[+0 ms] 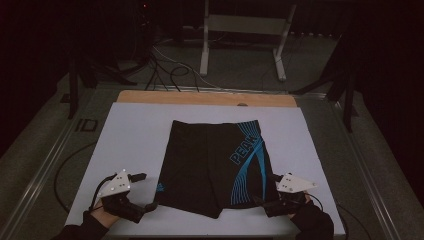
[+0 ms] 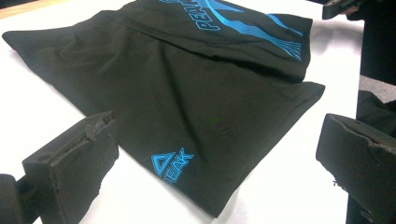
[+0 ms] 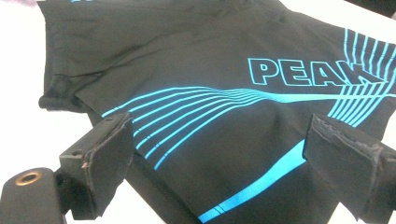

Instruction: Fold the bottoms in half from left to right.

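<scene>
Black shorts (image 1: 212,165) with blue stripes and a blue "PEAK" print lie flat on the white board (image 1: 130,135), waistband at the far side. My left gripper (image 1: 145,191) is open at the shorts' near left corner. In the left gripper view, the hem with a small blue logo (image 2: 173,165) lies between the wide-apart jaws of that gripper (image 2: 219,126). My right gripper (image 1: 267,190) is open at the near right corner. Its view looks over the striped leg (image 3: 210,107), which lies between the jaws of the gripper (image 3: 219,126), pads apart from the cloth.
The board rests on a wooden table whose far edge (image 1: 205,98) shows behind it. Beyond, cables (image 1: 170,70) trail over the floor below a white frame (image 1: 245,25). Dark stand legs (image 1: 75,85) flank the table at left and right (image 1: 347,95).
</scene>
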